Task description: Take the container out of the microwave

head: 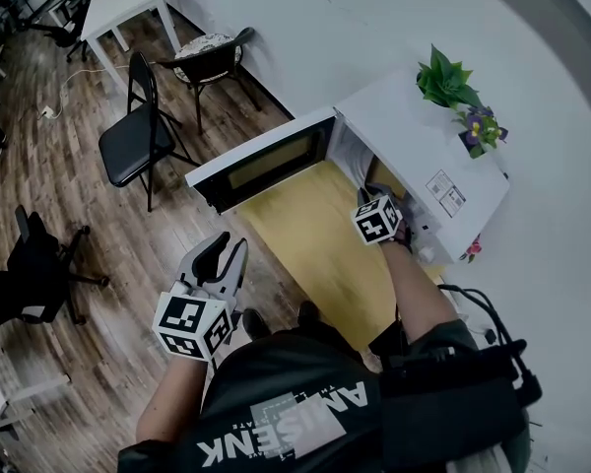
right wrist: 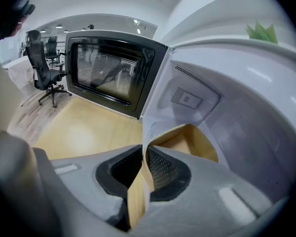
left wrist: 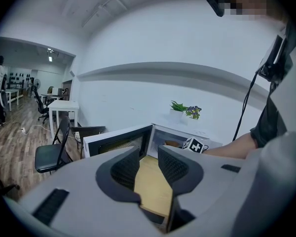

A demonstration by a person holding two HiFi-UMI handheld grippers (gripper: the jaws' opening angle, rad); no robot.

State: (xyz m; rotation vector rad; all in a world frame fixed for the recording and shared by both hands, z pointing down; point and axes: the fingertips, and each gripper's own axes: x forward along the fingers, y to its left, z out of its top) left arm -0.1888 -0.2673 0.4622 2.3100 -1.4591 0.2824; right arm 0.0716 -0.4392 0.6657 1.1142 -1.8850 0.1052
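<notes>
The microwave door stood open, so we judged the reach finished and the lift-out not yet done. The right gripper had its jaws pinched on the near wall of the container, which sat inside the microwave. It looked tan, thin-walled and open-topped, possibly cardboard. The left gripper hung back, jaws spread, holding nothing.
</notes>
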